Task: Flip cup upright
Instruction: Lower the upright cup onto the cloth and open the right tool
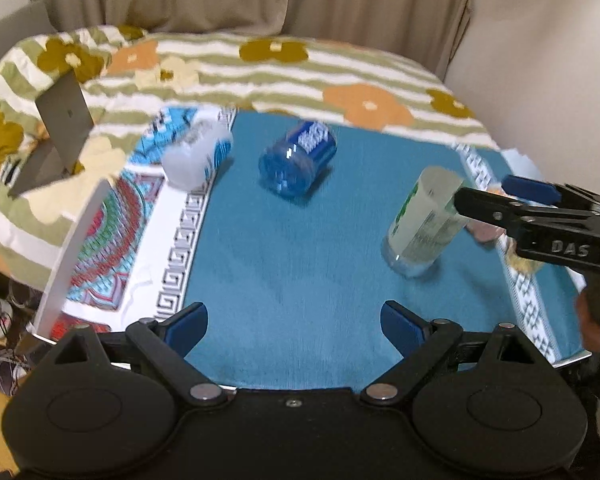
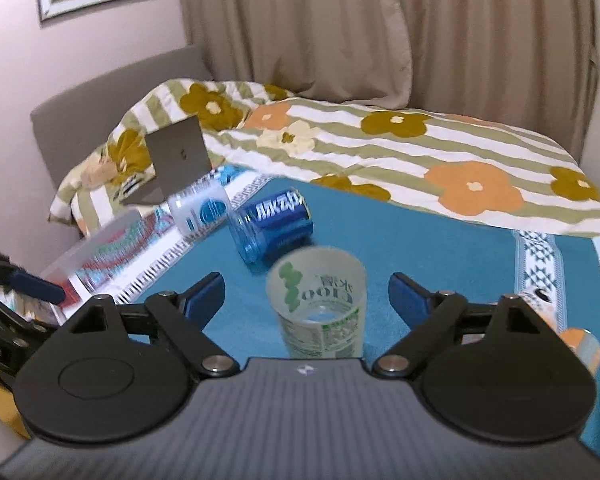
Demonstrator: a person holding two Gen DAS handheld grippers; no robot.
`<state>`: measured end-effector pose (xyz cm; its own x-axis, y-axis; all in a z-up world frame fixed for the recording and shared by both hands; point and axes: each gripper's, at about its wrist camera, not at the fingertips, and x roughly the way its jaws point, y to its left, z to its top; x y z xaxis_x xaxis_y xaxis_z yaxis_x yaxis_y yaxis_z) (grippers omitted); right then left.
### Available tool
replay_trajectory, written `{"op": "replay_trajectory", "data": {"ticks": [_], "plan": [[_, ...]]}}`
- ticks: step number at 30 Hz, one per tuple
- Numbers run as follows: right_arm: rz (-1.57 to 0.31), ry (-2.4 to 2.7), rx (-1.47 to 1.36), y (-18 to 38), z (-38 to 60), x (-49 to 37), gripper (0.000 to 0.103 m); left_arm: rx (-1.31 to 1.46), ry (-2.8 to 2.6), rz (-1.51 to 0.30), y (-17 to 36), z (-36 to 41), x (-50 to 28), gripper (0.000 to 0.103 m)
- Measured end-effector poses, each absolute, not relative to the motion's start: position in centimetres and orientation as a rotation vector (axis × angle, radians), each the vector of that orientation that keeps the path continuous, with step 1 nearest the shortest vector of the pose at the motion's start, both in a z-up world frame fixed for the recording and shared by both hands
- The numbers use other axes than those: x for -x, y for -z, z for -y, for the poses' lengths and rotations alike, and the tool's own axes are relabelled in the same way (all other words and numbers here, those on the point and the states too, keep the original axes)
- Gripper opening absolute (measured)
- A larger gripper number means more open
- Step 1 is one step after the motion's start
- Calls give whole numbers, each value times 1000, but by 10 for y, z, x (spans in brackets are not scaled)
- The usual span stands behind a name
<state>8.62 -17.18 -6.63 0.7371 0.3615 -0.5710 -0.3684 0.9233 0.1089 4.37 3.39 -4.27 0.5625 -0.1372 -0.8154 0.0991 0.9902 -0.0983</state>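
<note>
A clear cup with green print (image 1: 422, 220) stands tilted on the teal cloth, its open mouth up, at the right. In the right wrist view the cup (image 2: 320, 308) sits between the wide-apart blue pads of my right gripper (image 2: 306, 300), which is open and not touching it. In the left wrist view the right gripper (image 1: 496, 196) reaches in beside the cup's rim. A blue cup (image 1: 298, 160) lies on its side mid-table; it also shows in the right wrist view (image 2: 272, 226). A white and blue cup (image 1: 198, 152) lies on its side at the left. My left gripper (image 1: 294, 324) is open and empty near the front edge.
The teal cloth (image 1: 300, 272) covers a small table with patterned borders. A flowered quilt (image 1: 260, 68) lies on the bed behind. A grey stand (image 1: 62, 120) is at the far left. An orange and white object (image 2: 580, 340) lies at the table's right edge.
</note>
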Motion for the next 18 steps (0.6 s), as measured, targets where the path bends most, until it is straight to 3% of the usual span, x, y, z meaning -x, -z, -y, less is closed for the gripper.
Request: {"op": "replay_trajectory", "data": {"ticks": [5, 9, 18], "plan": [[-647, -303, -23, 15, 173, -58, 103, 24, 142, -873, 12, -31, -30, 96], [-708, -186, -11, -9, 174, -36, 103, -22, 131, -792, -8, -22, -20, 103], [-759, 0, 24, -17, 186, 13, 103, -53, 145, -733, -14, -16, 0, 103]]}}
